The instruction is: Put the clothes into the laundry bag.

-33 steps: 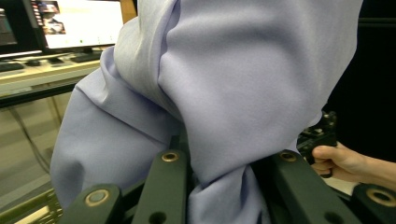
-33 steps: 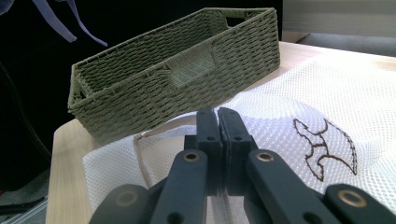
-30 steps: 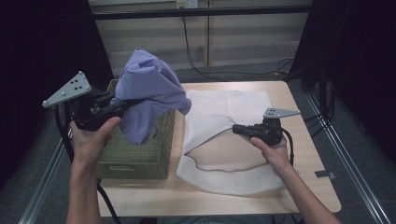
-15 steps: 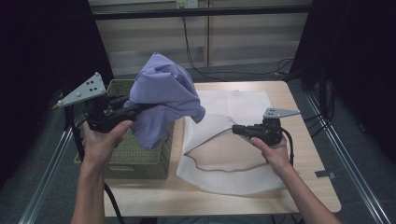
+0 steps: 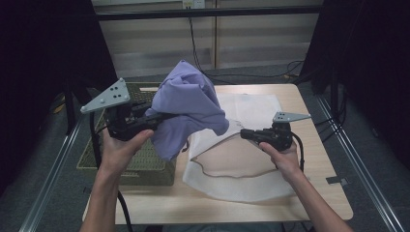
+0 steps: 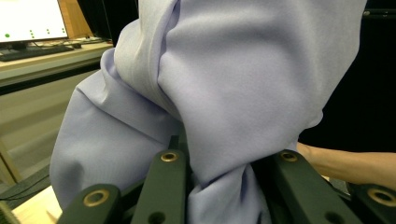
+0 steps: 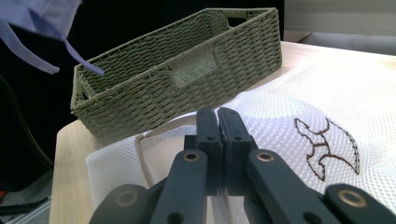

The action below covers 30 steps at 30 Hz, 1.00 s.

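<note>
A lavender cloth hangs bunched from my left gripper, which is shut on it and holds it in the air above the right end of the woven green basket. In the left gripper view the cloth is pinched between the jaws of the left gripper. A white mesh bag with brown trim lies flat on the table. My right gripper is shut on the bag's upper layer near its left edge. In the right gripper view the closed right gripper rests against raised mesh.
The basket stands at the wooden table's left edge, next to the bag. A corner of the cloth dangles above the basket. Metal frame rails run along both sides of the table, and cables lie on the floor behind.
My left gripper has carried the lavender cloth to the right, from over the basket toward the mesh bag. The right gripper has stayed in place.
</note>
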Each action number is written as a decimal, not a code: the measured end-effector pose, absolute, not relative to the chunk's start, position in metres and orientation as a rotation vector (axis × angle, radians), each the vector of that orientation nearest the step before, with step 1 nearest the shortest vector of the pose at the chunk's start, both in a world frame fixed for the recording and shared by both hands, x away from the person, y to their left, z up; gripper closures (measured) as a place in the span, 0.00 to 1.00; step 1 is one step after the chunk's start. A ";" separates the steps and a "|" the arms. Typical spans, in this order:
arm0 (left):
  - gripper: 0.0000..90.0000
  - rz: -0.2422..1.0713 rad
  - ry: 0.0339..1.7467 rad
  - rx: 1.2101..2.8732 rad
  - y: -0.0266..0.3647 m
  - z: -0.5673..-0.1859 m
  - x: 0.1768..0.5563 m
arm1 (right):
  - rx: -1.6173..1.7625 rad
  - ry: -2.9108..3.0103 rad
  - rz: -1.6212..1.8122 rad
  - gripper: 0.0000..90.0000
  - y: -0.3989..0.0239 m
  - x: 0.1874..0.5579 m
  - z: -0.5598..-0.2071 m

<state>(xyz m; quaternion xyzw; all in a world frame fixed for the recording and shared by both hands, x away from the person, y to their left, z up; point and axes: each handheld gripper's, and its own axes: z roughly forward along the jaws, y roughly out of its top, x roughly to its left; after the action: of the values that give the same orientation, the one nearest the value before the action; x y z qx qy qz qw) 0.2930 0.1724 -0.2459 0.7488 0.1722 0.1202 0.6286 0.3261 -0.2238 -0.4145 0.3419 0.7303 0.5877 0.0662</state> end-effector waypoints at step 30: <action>0.83 0.164 0.334 1.775 0.118 -0.271 0.291 | 1.032 2.203 1.779 0.98 -0.224 0.326 -0.415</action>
<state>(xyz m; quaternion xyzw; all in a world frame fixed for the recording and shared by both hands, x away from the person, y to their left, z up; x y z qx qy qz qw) 0.2909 0.1184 -0.2710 0.7707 0.1451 0.0711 0.6164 0.3260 -0.2238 -0.4149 0.3418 0.7294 0.5891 0.0638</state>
